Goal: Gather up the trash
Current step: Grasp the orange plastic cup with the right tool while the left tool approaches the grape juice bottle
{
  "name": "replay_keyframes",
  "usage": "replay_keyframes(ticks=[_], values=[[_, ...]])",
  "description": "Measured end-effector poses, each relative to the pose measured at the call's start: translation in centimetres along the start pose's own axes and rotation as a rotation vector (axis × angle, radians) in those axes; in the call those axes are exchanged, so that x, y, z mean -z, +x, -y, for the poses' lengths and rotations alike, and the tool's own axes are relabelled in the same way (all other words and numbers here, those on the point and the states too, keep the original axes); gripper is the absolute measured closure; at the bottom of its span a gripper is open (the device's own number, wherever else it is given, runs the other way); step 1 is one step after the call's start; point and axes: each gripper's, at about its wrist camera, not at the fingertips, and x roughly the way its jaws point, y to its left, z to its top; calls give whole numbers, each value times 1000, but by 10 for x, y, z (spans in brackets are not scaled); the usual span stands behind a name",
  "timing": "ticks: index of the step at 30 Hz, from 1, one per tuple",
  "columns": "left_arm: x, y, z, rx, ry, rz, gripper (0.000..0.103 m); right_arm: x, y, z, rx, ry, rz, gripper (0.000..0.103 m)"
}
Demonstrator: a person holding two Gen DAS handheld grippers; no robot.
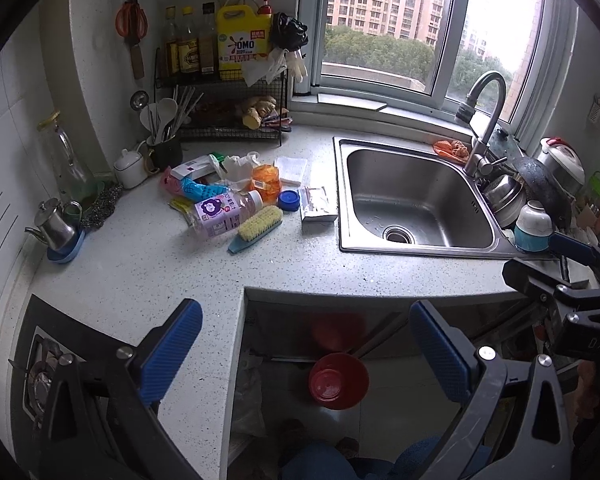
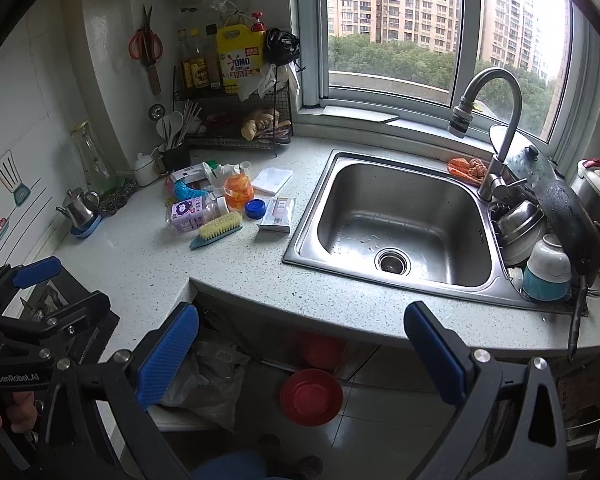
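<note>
Tools both spread wide, holding nothing.
Ahead of our left tool and right tool, trash pile litters the counter; beyond, the sink sits empty.

Both grippers are hovering out in front of the countertop edge, neither one touching it or carrying anything. The left gripper is holding its blue-padded fingers spread wide apart, pointing toward the countertop edge from the near side. The right gripper is doing the same, its blue pads standing far apart with nothing between them, and it is sitting just to the right of the left one, level with it. A hand is wrapping around the left gripper's handle, only partly showing below the countertop edge.
</note>
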Motion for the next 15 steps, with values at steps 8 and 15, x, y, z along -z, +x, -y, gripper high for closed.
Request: replay_keyframes(ticks=[8,15], values=[[-42,47,-24,-52,3,-27,0,-36,39,13,-19,-35,12,0],[-100,107,-73,-36,18,-61,0,-86,102,3,-55,-19,-14,0]])
